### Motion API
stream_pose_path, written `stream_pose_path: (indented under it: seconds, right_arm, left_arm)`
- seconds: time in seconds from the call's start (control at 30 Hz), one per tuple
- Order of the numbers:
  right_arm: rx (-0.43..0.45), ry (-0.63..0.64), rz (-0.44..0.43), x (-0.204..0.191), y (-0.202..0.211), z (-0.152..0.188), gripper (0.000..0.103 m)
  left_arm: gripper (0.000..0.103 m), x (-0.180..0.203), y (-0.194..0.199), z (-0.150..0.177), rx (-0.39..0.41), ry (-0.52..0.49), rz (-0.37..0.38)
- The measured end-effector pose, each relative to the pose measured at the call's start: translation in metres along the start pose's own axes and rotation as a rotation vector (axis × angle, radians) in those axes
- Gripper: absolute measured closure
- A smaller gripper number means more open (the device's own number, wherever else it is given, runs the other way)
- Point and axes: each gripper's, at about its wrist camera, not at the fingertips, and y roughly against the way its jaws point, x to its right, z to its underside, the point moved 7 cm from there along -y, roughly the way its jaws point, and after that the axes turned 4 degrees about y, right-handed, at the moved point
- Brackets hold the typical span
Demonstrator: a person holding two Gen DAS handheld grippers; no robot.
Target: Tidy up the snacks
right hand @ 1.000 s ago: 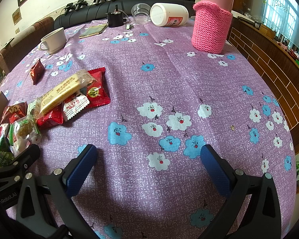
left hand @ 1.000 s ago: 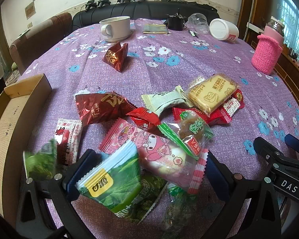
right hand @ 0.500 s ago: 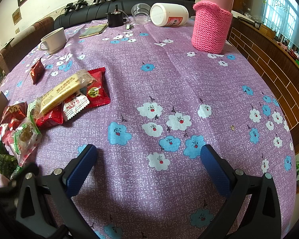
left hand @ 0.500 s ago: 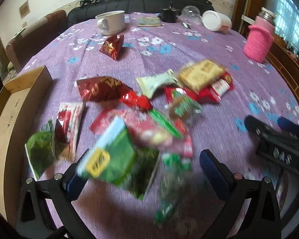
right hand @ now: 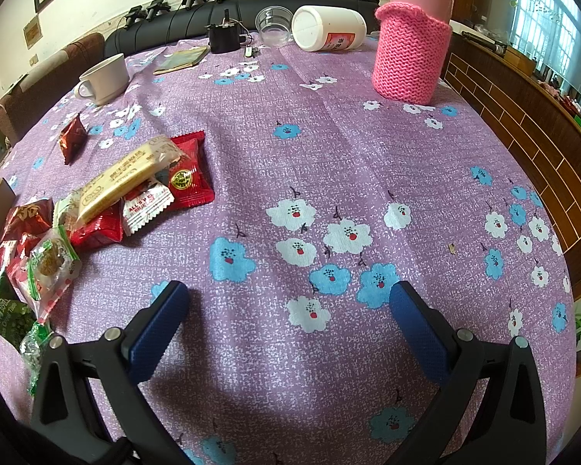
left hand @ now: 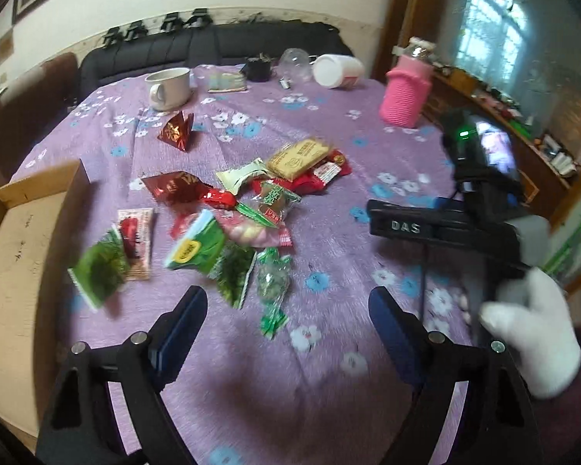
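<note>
We judge the sorting barely begun: the cardboard box [left hand: 23, 232] at the left edge of the left wrist view shows only its bare floor, while the snack packets [left hand: 248, 209] lie loose on the purple flowered tablecloth [left hand: 329, 368] in the middle of the frame, so nearly all of it is left to do.

Our left gripper [left hand: 286, 321] hangs at the bottom centre, its jaws closing with only bare cloth between them and no packet touching the pads. Our right gripper [right hand: 290, 317] stands spread wide over empty cloth at the bottom of its own view, holding nothing.

The pile is mixed. A green packet with a yellow label [left hand: 195, 246] lies nearest the left gripper, just beside a clear green-trimmed sweet [left hand: 273, 283], with another green packet [left hand: 98, 267] close to the box wall. A tan biscuit packet [left hand: 300, 157] rests on red wrappers at the far side, and a red foil packet [left hand: 176, 131] sits apart towards the white mug [left hand: 168, 87]. The wrappers look thin, crinkly and slippery.
</note>
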Motion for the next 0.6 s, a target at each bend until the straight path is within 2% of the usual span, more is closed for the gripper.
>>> stream_pose_path:
  seconds: [0.1, 0.2, 0.27, 0.37, 0.43, 0.5, 0.6]
  right_arm:
    - [-0.041, -0.003, -0.015, -0.002, 0.001, 0.002, 0.000]
    - [-0.070, -0.006, 0.004, 0.000, 0.005, 0.008, 0.000]
    - [-0.068, 0.001, 0.000, -0.002, 0.006, 0.008, 0.000]
    - [-0.062, 0.004, -0.002, -0.002, 0.006, 0.011, 0.000]
    - [-0.058, 0.003, 0.000, -0.003, 0.007, 0.012, 0.000]
    - [-0.054, -0.003, -0.002, -0.001, 0.010, 0.013, 0.000]
    - [-0.039, -0.027, -0.013, 0.001, 0.013, 0.014, 0.000]
  left_arm:
    - [0.018, -0.026, 0.014, 0.002, -0.003, 0.037, 0.006]
    - [0.017, -0.063, 0.031, -0.002, 0.053, 0.089, 0.004]
    - [0.017, -0.083, 0.035, -0.005, 0.075, 0.109, 0.000]
    - [0.018, -0.107, 0.034, -0.006, 0.060, 0.120, -0.039]
    - [0.023, -0.105, 0.035, -0.012, 0.064, 0.078, -0.037]
    - [0.037, -0.096, 0.035, -0.018, 0.068, 0.023, -0.026]
    - [0.040, -0.089, 0.020, -0.027, 0.040, -0.048, -0.041]
